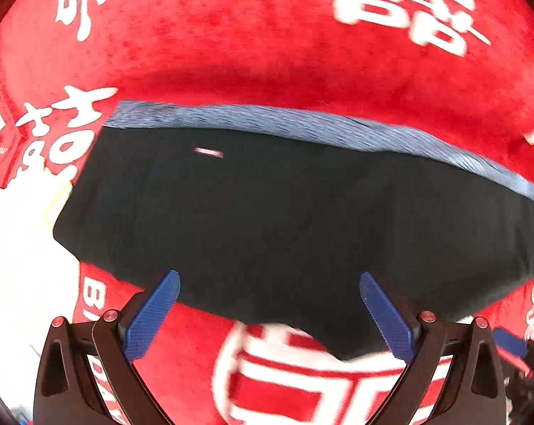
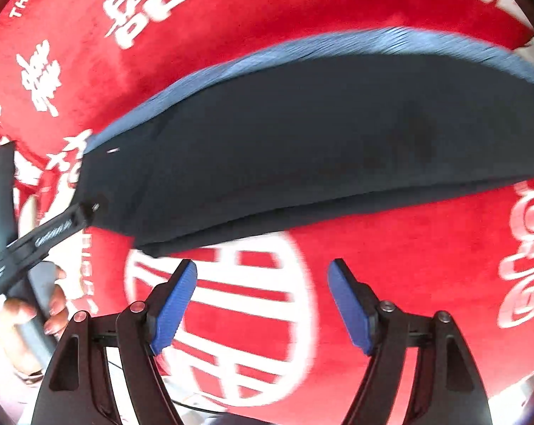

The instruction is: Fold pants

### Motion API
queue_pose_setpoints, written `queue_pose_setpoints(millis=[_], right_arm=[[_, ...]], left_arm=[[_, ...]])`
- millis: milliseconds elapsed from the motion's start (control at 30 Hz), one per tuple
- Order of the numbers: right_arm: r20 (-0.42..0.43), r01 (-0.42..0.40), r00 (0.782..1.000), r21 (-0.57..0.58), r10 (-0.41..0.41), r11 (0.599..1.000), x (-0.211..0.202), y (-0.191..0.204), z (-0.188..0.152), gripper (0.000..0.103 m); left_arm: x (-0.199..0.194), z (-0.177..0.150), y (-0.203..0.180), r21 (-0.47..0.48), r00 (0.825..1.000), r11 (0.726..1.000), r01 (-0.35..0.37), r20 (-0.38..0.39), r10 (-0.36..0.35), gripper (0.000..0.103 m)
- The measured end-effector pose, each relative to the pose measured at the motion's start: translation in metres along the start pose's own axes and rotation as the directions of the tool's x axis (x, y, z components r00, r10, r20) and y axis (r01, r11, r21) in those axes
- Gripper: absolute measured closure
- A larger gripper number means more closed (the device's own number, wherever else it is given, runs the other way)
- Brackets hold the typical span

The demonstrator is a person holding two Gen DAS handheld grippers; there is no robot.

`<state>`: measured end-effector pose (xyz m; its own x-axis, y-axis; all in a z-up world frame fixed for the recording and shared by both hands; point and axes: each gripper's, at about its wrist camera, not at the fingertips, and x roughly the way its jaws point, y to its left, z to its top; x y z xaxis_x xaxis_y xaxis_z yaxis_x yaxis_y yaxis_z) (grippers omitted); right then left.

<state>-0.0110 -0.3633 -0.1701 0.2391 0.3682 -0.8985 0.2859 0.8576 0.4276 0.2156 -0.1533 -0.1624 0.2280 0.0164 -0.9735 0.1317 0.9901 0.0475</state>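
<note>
On the red blanket (image 1: 267, 53) with white lettering lie the dark pants (image 1: 284, 219), folded into a flat stack; a blue ribbed waistband (image 1: 302, 124) runs along the far edge. Left gripper (image 1: 268, 304): jaws spread wide, holding nothing, with the near edge of the pants lying between the blue pads (image 1: 153, 315). Right gripper (image 2: 263, 304): jaws likewise wide apart and empty, positioned over the blanket just short of the pants (image 2: 302, 148); the person's hand (image 2: 37, 304) appears at the left of the right wrist view.

Left gripper (image 1: 268, 313), right gripper (image 2: 263, 301): black arms, blue ribbed fingertip pads (image 2: 175, 306), silver pivot screws. Bare hand (image 2: 37, 304) beside right gripper, grey handle, polished nails.
</note>
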Motion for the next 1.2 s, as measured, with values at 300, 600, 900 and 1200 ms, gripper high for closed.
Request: queue_pose_setpoints(millis=[300,600,900,1200], right_arm=[[0.024,-0.111,0.994,0.094,0.109,0.989,0.036,0.015,0.024,0.033],[0.049,-0.177,0.984,0.272,0.17,0.946,0.03,-0.01,0.022,0.065],[0.081,-0.157,0.987,0.221,0.142,0.963,0.024,0.002,0.034,0.095],[0.003,-0.153,0.988,0.196,0.156,0.969,0.031,-0.003,0.011,0.089]], left_arm=[[0.019,-0.005,-0.005,0.056,1.0,0.998,-0.006,0.015,0.005,0.001],[0.007,0.0,-0.026,0.09,0.998,0.995,0.042,0.034,-0.045,0.001],[0.017,-0.026,-0.053,0.161,0.999,0.987,0.011,-0.036,-0.006,0.034],[0.019,-0.052,-0.058,0.198,0.998,0.98,-0.017,-0.053,0.028,0.035]])
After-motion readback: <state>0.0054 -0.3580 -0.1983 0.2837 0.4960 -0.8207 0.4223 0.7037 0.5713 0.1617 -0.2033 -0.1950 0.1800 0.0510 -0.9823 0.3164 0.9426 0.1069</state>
